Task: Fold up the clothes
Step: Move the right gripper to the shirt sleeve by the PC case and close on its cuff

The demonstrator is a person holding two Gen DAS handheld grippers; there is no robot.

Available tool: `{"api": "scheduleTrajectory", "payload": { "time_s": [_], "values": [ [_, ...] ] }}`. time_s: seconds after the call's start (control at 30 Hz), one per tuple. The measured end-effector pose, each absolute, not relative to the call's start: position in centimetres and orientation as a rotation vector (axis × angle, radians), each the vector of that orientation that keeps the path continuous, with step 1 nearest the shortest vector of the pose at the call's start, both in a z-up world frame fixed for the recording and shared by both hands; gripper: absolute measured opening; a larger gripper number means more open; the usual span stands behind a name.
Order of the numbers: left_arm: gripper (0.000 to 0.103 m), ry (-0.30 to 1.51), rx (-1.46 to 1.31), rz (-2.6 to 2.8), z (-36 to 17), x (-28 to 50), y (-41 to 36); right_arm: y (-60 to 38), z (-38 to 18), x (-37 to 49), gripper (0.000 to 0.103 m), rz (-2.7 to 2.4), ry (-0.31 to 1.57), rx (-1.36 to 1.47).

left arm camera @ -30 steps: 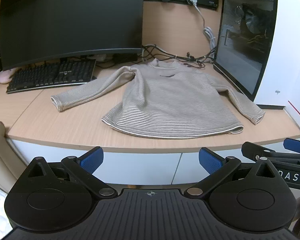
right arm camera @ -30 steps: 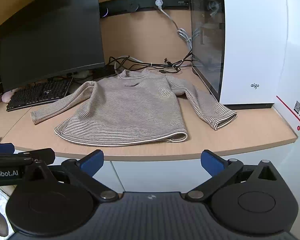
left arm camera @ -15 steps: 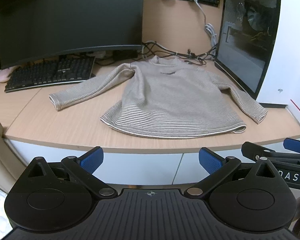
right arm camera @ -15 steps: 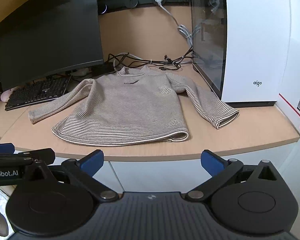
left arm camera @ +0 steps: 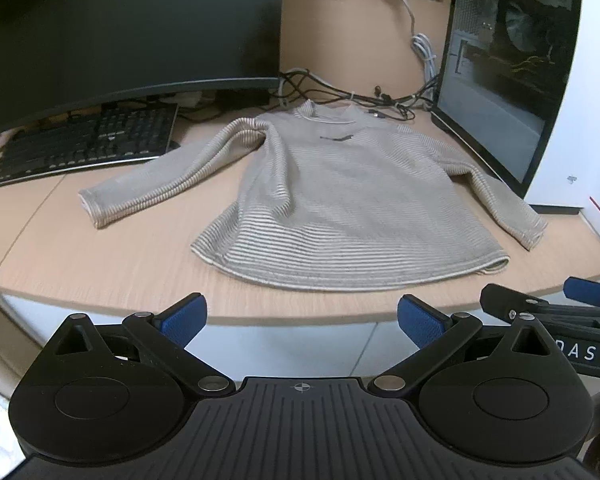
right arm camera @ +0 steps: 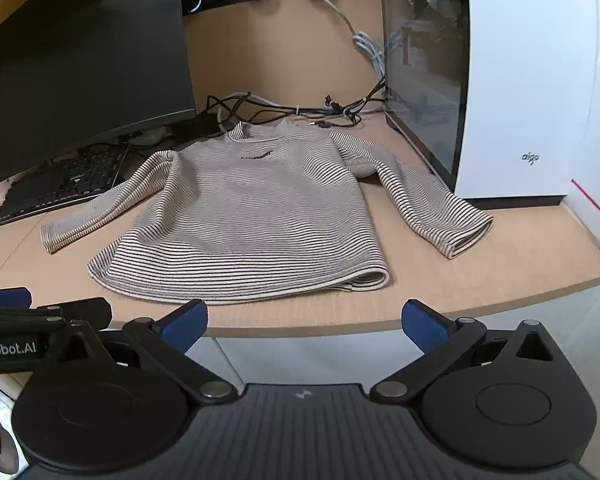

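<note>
The desk (left arm camera: 100, 272) filled both views, a pale wood top with a curved front edge, crowded at the back. A big dark monitor (left arm camera: 128, 28) loomed over the far left, a white computer case (right arm camera: 520, 80) stood hard against the right side, and a black keyboard (left arm camera: 88, 144) sat under the screen with a tangle of cables (right arm camera: 292, 110) behind.

And there was the striped sweater (left arm camera: 340, 204), laid flat and face up in the middle of the desk, collar away from the edge, hem near the front, both sleeves spread out. Nothing folded yet by the look of it. The left sleeve (left arm camera: 160, 184) ran out toward the keyboard; the right sleeve (right arm camera: 428, 204) lay just beside the foot of the case.

This was soft, light knit, likely to drape and drag rather than hold shape, so a pinch at a cuff or a hem corner looked the sensible hold.

The left gripper (left arm camera: 300, 320) hung off the front edge, fingers spread wide, gripping nothing. The right gripper (right arm camera: 304, 320) matched it, wide apart and empty, clear of the cloth.
</note>
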State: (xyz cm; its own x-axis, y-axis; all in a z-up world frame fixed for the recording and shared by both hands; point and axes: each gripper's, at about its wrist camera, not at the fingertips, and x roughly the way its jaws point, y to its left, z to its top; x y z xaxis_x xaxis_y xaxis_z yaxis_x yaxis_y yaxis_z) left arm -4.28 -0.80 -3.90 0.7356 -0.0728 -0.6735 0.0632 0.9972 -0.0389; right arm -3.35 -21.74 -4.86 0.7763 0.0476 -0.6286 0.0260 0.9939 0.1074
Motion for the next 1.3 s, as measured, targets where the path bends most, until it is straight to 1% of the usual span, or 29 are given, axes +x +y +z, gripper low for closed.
{"api": "scheduleTrajectory", "payload": {
  "time_s": [0.27,0.5,0.73,0.87,1.07,1.3],
  "values": [
    [0.103,0.767,-0.026,-0.139,-4.5,-0.2,0.9,-20.9,-5.1,-0.3,0.103,-0.052,0.713,0.136],
    [0.103,0.83,-0.045,-0.267,-5.8,4.0,2.9,-19.8,-5.1,2.8,0.103,-0.123,0.746,0.195],
    [0.103,0.871,-0.12,-0.365,-6.6,9.3,2.6,-20.1,-5.2,3.7,0.103,-0.161,0.703,0.252],
    [0.103,0.894,-0.163,-0.421,-7.1,12.3,2.4,-21.6,-4.7,5.6,0.103,-0.143,0.648,0.288],
    [0.103,0.929,-0.228,-0.408,-7.9,17.5,1.1,-23.8,-5.2,11.4,0.103,-0.053,0.613,0.282],
    [0.103,0.992,-0.255,-0.322,-9.8,21.7,-0.3,-25.3,-6.4,20.6,0.103,0.103,0.687,0.39]
  ]
}}
